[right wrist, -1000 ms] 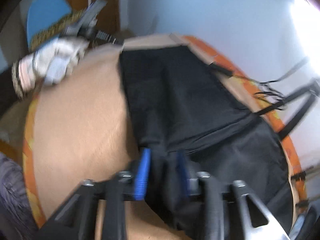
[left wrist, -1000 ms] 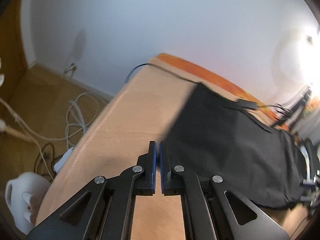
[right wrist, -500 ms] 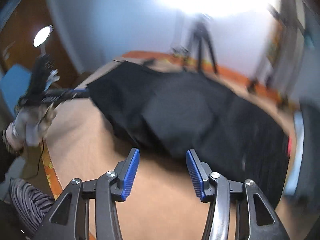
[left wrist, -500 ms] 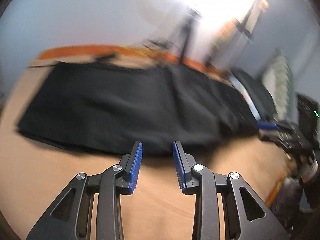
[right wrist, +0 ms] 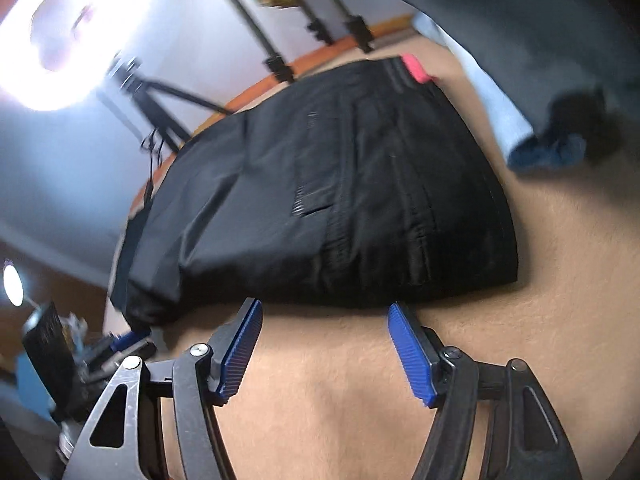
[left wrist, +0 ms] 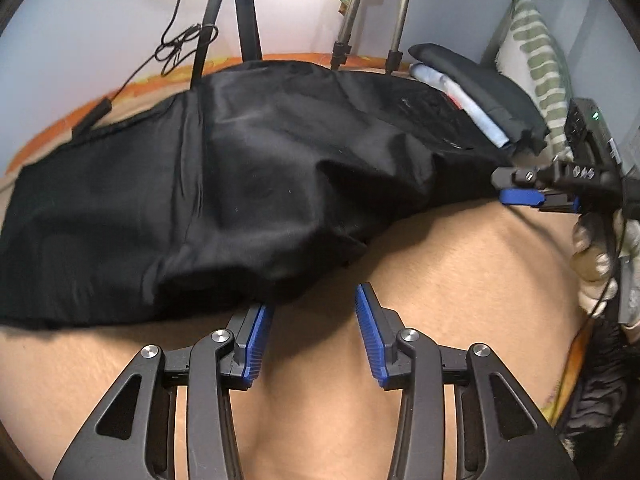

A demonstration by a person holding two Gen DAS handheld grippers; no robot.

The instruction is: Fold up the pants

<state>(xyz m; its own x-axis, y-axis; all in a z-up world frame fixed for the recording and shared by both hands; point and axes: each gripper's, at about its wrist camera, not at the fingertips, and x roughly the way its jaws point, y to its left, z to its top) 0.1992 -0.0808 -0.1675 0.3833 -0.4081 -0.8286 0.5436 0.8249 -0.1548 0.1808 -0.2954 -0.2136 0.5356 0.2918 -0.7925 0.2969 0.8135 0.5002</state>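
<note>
Black pants (left wrist: 248,184) lie folded lengthwise on the tan bed surface (left wrist: 460,280). My left gripper (left wrist: 314,300) is open and empty at the pants' near edge, its left finger touching the cloth. My right gripper (right wrist: 324,312) is open and empty just in front of the waistband end of the pants (right wrist: 340,200). The right gripper also shows in the left wrist view (left wrist: 524,196), at the right end of the pants.
A stack of folded clothes (left wrist: 480,92) lies past the waistband, also in the right wrist view (right wrist: 520,60). A striped pillow (left wrist: 540,64) is behind it. Tripod legs (left wrist: 244,12) and a cable (left wrist: 176,44) stand at the far edge by the wall.
Both grippers have opened wider and swung to face the pants' near edge. The left was shut a second ago; the right has let go of the cloth.
</note>
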